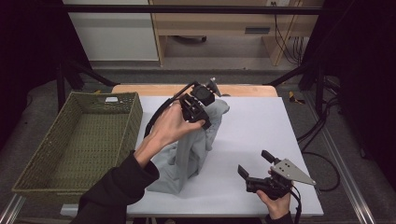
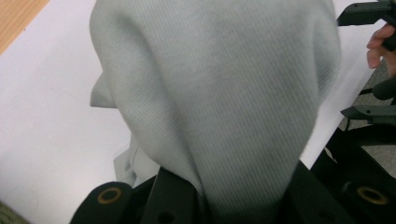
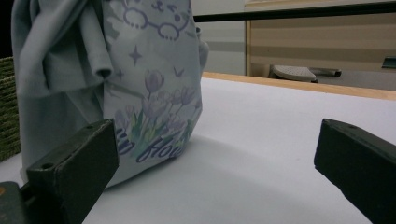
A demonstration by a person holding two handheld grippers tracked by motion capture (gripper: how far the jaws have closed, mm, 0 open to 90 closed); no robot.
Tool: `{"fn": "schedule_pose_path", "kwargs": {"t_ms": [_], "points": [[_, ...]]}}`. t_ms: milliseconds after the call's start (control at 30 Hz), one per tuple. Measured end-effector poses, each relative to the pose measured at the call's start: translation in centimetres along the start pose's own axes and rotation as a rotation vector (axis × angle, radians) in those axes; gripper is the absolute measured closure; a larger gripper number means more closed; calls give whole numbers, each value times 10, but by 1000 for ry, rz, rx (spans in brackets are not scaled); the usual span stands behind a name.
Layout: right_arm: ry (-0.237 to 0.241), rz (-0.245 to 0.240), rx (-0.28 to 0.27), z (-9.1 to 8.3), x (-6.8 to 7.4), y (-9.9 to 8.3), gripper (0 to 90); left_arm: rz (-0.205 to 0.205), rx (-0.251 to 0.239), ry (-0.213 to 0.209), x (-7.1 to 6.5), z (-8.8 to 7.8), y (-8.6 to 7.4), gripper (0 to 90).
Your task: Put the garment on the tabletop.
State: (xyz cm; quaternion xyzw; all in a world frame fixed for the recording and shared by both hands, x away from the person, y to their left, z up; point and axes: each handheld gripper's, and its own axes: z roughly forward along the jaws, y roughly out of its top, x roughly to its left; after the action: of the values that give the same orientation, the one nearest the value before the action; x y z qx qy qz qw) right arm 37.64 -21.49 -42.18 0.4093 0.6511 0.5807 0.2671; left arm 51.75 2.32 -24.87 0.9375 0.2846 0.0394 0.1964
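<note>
Left gripper [image 1: 198, 105] — jaw tips buried in the pale grey garment [image 1: 191, 149], so their closure cannot be judged; in the left gripper view the cloth [image 2: 219, 102] covers them. In the right gripper view the garment's printed lettering [image 3: 152, 149] is partly blocked by a jaw — unreadable. The woven basket [image 1: 70, 140] is cut off at that view's left edge.

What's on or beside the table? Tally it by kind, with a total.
Grippers: 2, the left gripper and the right gripper
Garments: 1, a grey garment held up by the left
Baskets: 1, a green woven basket
Total: 4
</note>
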Motion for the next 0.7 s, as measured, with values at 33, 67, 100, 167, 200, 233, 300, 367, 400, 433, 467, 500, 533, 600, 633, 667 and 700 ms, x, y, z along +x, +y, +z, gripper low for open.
{"fn": "schedule_pose_path", "kwargs": {"t_ms": [33, 67, 100, 167, 200, 233, 300, 367, 400, 433, 467, 500, 533, 600, 633, 667, 700], "points": [[4, -19, -5, 0, -1, -1, 4, 2, -5, -2, -1, 3, -1, 790], [3, -15, -3, 0, -1, -1, 4, 4, -4, -9, -1, 6, -1, 790], [1, -10, 0, 0, -1, -1, 4, 9, -6, -13, -1, 9, -2, 790], [-2, -15, 2, 0, -1, -1, 4, 7, -6, -22, -1, 15, -3, 789], [-3, -13, 4, 0, -1, -1, 4, 5, -4, -29, -1, 19, -4, 789], [-3, -9, 6, 0, -1, -1, 4, 7, 1, -32, -1, 22, -5, 789], [-3, -12, 6, 0, -1, -1, 4, 10, 6, -40, -2, 29, -8, 789], [-4, -6, 9, 0, -1, -1, 4, 10, 6, -56, -2, 36, -10, 788], [-5, -6, 10, 0, -1, -1, 4, 12, 5, -61, -2, 39, -11, 788], [0, -11, 8, 0, -1, -1, 4, 13, 5, -66, -2, 43, -12, 788], [-2, -14, 7, 0, -1, -1, 4, 13, 7, -73, -2, 46, -13, 787], [-1, -15, 6, 0, -1, -1, 4, 15, 6, -80, -1, 50, -15, 787], [2, -13, 8, -1, -1, -1, 4, 16, 10, -85, -1, 54, -16, 787], [-3, -19, 3, 0, -1, -1, 4, 12, 15, -93, 0, 62, -18, 786], [-2, -18, 3, 0, -1, -1, 4, 11, 20, -96, 0, 64, -19, 786], [-2, -19, 2, -1, -1, -1, 4, 8, 24, -98, 0, 69, -20, 786], [-4, -15, 2, 0, -1, -1, 4, 8, 30, -102, 1, 73, -21, 786]]}}
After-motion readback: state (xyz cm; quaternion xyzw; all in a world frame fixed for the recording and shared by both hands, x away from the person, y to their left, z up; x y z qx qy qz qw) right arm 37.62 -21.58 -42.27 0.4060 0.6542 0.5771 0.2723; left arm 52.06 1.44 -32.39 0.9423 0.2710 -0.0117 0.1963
